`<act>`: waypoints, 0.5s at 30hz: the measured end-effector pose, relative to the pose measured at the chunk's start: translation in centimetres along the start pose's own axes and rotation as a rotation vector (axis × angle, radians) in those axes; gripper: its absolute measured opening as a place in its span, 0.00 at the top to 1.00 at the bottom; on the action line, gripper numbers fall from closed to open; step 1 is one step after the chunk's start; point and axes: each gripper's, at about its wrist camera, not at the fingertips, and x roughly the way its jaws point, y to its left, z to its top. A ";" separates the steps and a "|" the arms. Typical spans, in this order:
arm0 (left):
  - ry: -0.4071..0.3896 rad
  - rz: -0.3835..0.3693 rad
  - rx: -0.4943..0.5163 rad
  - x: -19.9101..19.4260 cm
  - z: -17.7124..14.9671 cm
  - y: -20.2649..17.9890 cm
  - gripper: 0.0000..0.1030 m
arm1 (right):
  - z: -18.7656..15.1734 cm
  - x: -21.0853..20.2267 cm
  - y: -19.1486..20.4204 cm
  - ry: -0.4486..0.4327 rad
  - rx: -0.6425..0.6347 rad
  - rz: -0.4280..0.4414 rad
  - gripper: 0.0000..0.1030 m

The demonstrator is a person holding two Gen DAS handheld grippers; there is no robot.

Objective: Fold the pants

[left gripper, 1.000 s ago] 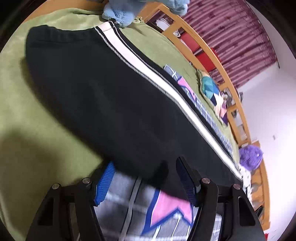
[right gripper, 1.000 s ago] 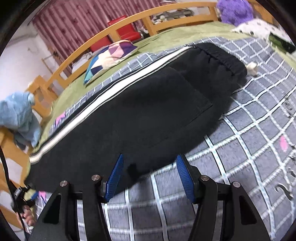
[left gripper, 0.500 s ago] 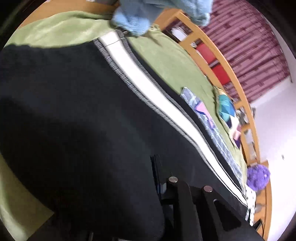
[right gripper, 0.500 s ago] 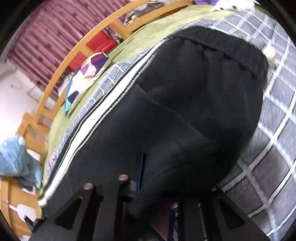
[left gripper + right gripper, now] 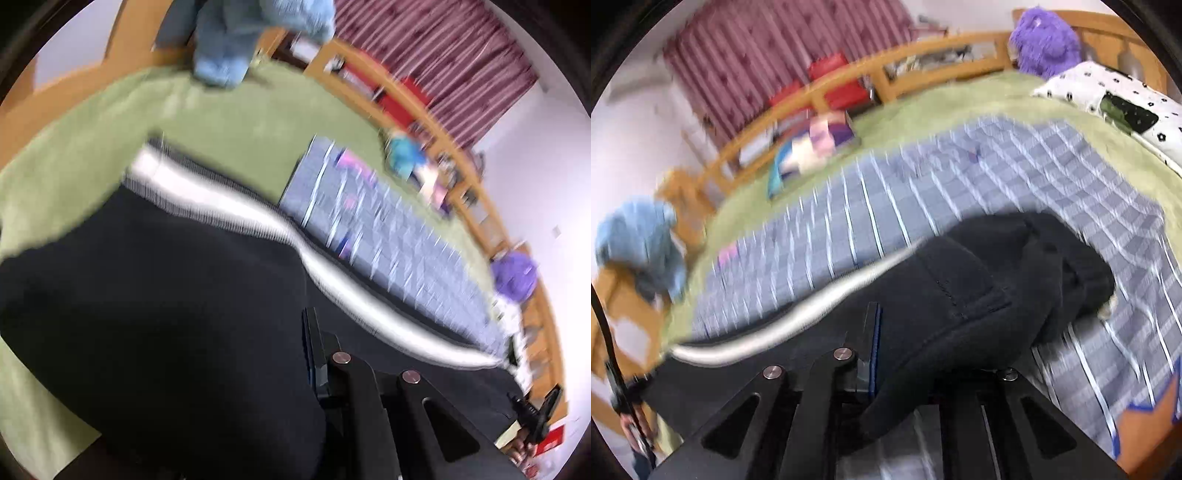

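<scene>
The black pants [image 5: 147, 295] with a white side stripe [image 5: 229, 199] lie across the bed. My left gripper [image 5: 295, 354] is shut on the leg edge; black cloth drapes over and hides one finger. In the right wrist view the pants [image 5: 960, 288] are lifted and bunched, waistband end at the right. My right gripper [image 5: 886, 354] is shut on the near edge of the cloth. Both views are motion-blurred.
The bed has a green cover [image 5: 221, 122] and a grey checked blanket [image 5: 923, 192]. A wooden rail [image 5: 923, 62] runs along the far side. A colourful pillow [image 5: 812, 147], a purple plush [image 5: 1045, 40], a spotted pillow [image 5: 1108, 96] and a blue garment [image 5: 229, 44] lie around.
Both grippers went from open at the pants' edge to shut on the cloth. They have lifted it, and the pants have pulled away from the far side.
</scene>
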 end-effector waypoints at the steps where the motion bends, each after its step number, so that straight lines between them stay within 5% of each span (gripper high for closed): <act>1: 0.029 0.038 0.001 0.8 -1.3 0.5 0.89 | -1.5 0.5 -0.8 0.035 0.006 0.000 0.88; 3: 0.064 0.102 0.001 1.8 -2.6 1.3 0.83 | -3.8 2.0 -2.3 0.106 0.040 0.000 0.86; 5: 0.093 0.127 -0.022 1.3 -3.0 1.9 0.64 | -5.5 2.5 -3.6 0.138 0.077 0.015 0.77; 6: 0.088 0.129 -0.032 0.6 -3.1 2.1 0.62 | -6.2 1.9 -4.1 0.126 0.094 0.025 0.76; 8: 0.055 0.147 -0.017 -1.0 -3.1 1.8 0.38 | -7.1 -0.6 -4.9 0.067 0.108 0.043 0.62; 11: -0.010 0.152 0.011 -3.0 -3.3 1.5 0.33 | -7.5 -4.2 -6.7 -0.078 0.160 0.039 0.29; 15: -0.014 0.132 -0.007 -3.1 -3.7 0.8 0.33 | -6.3 -2.6 -10.1 -0.078 0.320 0.089 0.28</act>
